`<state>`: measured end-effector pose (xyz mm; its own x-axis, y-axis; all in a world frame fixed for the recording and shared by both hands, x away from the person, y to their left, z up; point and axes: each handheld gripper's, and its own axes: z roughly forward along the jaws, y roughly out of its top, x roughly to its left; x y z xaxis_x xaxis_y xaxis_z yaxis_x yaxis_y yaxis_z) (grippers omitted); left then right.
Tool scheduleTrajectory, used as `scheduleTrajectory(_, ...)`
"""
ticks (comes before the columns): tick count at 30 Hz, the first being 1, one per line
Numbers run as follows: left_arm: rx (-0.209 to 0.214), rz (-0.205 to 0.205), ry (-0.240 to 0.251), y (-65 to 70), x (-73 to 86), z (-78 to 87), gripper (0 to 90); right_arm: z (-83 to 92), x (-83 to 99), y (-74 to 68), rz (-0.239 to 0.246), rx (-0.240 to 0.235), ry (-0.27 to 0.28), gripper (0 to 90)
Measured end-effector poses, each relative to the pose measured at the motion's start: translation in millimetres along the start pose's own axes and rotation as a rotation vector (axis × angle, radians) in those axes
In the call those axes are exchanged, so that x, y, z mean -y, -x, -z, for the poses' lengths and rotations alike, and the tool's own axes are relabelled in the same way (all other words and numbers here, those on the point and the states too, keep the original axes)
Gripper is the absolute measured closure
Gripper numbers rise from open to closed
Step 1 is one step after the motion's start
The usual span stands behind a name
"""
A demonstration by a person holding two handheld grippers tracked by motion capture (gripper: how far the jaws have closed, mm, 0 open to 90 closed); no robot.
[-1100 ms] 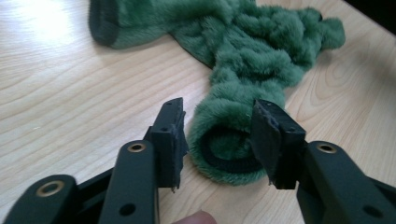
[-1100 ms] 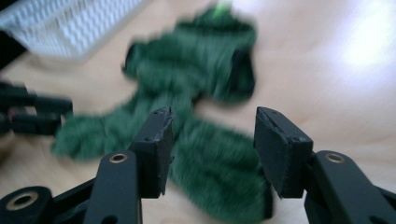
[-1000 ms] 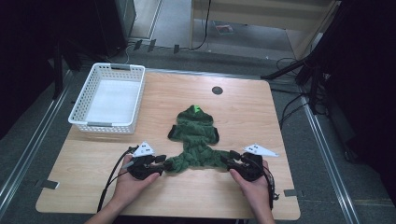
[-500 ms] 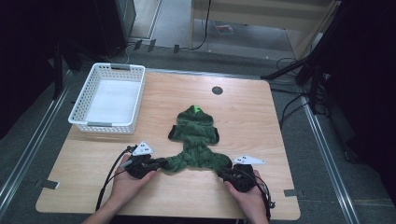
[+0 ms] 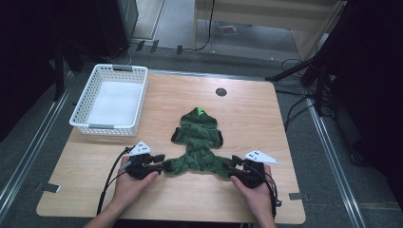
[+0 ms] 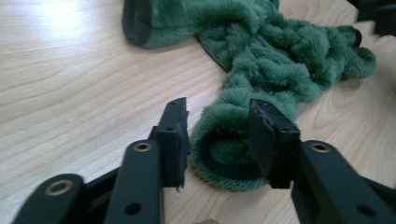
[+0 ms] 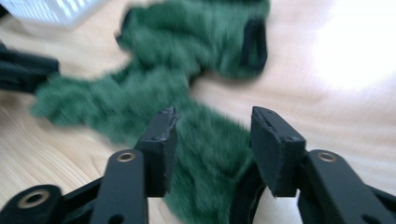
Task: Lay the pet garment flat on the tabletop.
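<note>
Left gripper view: green garment (image 6: 261, 65) cuff lies between the spread, just-opened left gripper (image 6: 219, 135) jaws.

High view overhead, gripper views close, sharing green garment (image 5: 197, 142)

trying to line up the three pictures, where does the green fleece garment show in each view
High view: green fleece garment lies at the table's centre, its two near ends spread toward the hands.
Left gripper view: upper right, one black-lined cuff between the open jaws.
Right gripper view: blurred, centre and upper left, one end between the open jaws.
Shared landmark: the light wooden table, seen under the garment in all three.
</note>
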<state>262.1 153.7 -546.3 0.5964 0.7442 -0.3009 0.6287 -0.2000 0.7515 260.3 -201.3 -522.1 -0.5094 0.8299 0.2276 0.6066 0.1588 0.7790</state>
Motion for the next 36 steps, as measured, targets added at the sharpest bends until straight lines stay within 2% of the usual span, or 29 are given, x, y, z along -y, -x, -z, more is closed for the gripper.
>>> scheduleTrajectory(1,-0.036,-0.019,-0.015,0.8,1.1,-1.7,62.9,-6.6,5.5,1.4,0.012,0.003,-0.053,57.6)
scheduleTrajectory(3,-0.037,-0.027,-0.034,-0.8,1.8,-2.3,65.7,-8.2,7.1,1.5,0.013,-0.001,-0.070,59.0)
scheduleTrajectory(6,-0.041,-0.038,-0.060,-3.3,3.1,-2.9,82.3,-9.9,12.2,2.7,0.011,-0.007,-0.100,62.1)
scheduleTrajectory(8,-0.039,-0.053,-0.067,-3.4,3.0,-2.2,86.5,-9.8,16.0,4.4,0.000,-0.014,-0.111,63.2)
scheduleTrajectory(17,-0.037,-0.059,-0.071,-8.1,4.0,1.6,87.9,-4.6,21.9,-3.4,0.021,-0.014,-0.136,63.8)
scheduleTrajectory(19,-0.032,-0.056,-0.069,-9.9,4.6,2.8,88.1,-3.3,22.6,-4.5,0.012,-0.015,-0.141,64.1)
scheduleTrajectory(22,-0.026,-0.077,-0.075,-10.2,5.5,4.6,88.4,-2.2,23.1,-4.2,0.012,-0.017,-0.146,64.5)
scheduleTrajectory(25,0.002,-0.127,-0.079,-8.7,8.6,6.7,88.4,-1.0,23.5,-3.3,0.011,-0.024,-0.150,64.8)
scheduleTrajectory(29,0.020,-0.138,-0.086,-7.8,10.9,8.9,88.5,1.9,25.2,-2.4,0.008,-0.030,-0.157,65.4)
scheduleTrajectory(36,0.080,-0.140,-0.102,-4.3,16.4,12.7,88.5,10.0,31.3,-2.5,0.014,-0.032,-0.161,65.8)
